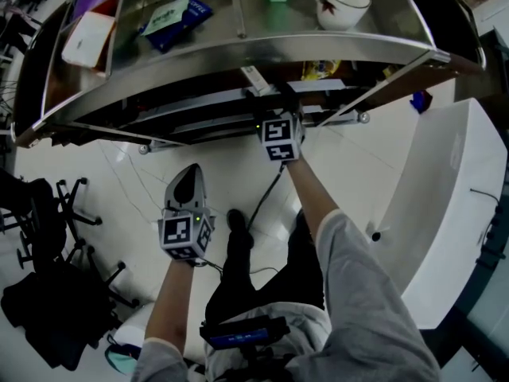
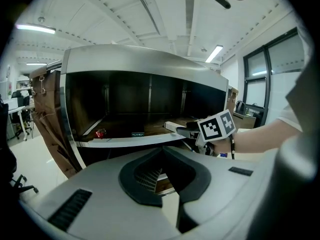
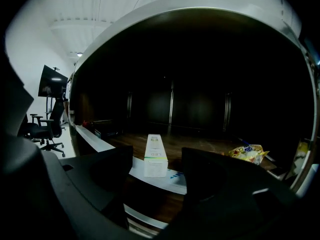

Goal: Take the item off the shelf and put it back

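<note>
While my right gripper (image 3: 156,171) reaches into the shelf (image 3: 205,146), its jaws stand spread as wide as they go and hold nothing. The long white box (image 3: 155,153) lies flat on the dark board, pointing away from me. Its near end sits in the gap between my jaws, and neither pad touches it as far as I can see. It rests partly on a white sheet (image 3: 176,180) near the shelf's front edge. A yellow snack bag (image 3: 247,153) lies well apart to the right.

Whether this is the pick or the moment after setting it down, I cannot tell from how things lie. If it is the pick, I judge the box wants a grip further along its length, so I should slide forward until the pads flank its long sides squarely. Then I should close evenly so the light carton does not twist or get crushed. I should lift only slightly, since the tier above hangs low, and draw straight back. If the box is already set down, the same straight line out keeps my jaws from nudging it or dragging the sheet.

My left gripper (image 2: 172,186) hangs low in front of the shelf unit, well away from the box. Its jaws are closed together on nothing.
</note>
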A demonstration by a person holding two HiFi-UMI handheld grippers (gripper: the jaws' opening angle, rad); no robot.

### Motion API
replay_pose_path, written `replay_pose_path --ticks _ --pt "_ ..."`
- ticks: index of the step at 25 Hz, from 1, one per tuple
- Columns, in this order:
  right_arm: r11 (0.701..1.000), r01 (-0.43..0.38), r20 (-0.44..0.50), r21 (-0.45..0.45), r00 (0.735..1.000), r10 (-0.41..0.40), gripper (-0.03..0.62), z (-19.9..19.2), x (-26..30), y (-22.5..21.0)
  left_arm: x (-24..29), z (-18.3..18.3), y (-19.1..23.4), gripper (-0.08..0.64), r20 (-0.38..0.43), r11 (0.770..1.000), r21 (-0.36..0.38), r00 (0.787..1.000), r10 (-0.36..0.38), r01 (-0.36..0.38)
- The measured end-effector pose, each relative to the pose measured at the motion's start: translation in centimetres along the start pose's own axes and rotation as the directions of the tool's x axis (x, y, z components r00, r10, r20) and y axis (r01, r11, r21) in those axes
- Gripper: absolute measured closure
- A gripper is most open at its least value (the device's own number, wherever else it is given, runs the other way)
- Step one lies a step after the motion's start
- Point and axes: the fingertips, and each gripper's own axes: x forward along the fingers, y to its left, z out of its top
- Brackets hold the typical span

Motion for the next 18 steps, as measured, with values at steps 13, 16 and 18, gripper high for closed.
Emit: replay_pose_path --ticks 13,16,18 --pt "0.999 0.032 -0.017 0.020 0.999 -0.032 0.426 -0.9 1.2 -0.4 0.6 -0.2 1.1 0.553 -0.005 1.000 -0.023 1.000 0.013 -0.013" --pt "0.999 0.034 -0.013 0.021 0.999 -0.033 0.428 -0.8 1.2 -0.5 0.6 -0.4 1.3 0.554 -0.007 1.000 -0.026 1.000 0.016 -0.016" --pt "0.999 0.036 -0.009 0.023 0.999 -0.036 0.431 -0.6 1.1 -0.5 0.5 -0.5 1.4 0.553 -0.008 0.999 -0.031 1.000 0.019 -0.019"
